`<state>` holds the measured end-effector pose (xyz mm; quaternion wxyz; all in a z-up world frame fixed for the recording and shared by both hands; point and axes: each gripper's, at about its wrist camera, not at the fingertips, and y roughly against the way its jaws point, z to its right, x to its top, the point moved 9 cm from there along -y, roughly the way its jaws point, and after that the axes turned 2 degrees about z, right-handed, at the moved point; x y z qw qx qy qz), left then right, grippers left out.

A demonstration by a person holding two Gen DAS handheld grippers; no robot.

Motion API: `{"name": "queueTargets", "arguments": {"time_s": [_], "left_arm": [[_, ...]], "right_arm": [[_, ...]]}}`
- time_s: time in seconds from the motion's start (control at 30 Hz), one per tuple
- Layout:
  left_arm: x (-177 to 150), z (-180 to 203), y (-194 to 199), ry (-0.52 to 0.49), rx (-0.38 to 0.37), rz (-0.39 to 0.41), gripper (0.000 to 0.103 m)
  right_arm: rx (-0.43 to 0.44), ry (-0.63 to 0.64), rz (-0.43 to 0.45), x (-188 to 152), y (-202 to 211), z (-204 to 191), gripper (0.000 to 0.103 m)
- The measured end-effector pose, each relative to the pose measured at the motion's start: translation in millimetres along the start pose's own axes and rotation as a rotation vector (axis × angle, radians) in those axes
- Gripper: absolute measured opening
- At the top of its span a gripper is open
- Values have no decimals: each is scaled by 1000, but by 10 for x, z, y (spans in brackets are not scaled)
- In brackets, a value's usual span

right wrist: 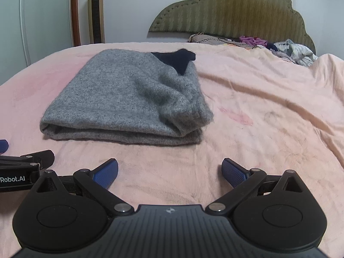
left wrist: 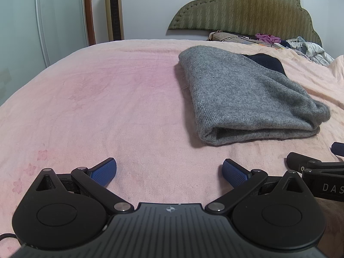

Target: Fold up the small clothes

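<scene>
From my left wrist camera, the left gripper (left wrist: pixel 168 173) hovers over the pink bedsheet (left wrist: pixel 96 107) with its blue-padded tongs spread and empty; the folded grey knit sweater (left wrist: pixel 243 99) lies ahead and to the right, a dark garment (left wrist: pixel 268 63) peeking out behind it. My right wrist camera shows the right gripper (right wrist: pixel 169 173) equally spread and empty, the sweater ahead-left. Only here do I see wrinkled sheet right of the sweater; both views catch the olive quilted headboard (right wrist: pixel 232 15) beyond it.
</scene>
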<state>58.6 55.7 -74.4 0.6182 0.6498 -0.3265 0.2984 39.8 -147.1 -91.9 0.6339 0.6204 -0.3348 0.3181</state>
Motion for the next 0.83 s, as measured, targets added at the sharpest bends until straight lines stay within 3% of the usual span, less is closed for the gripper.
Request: {"name": "queueTargets", "arguments": {"time_s": [0.83], "left_arm": [[-3,10,2,3,0,0,103]], "right_arm": [[5,-5,-2,-12,-3,6,103]]}}
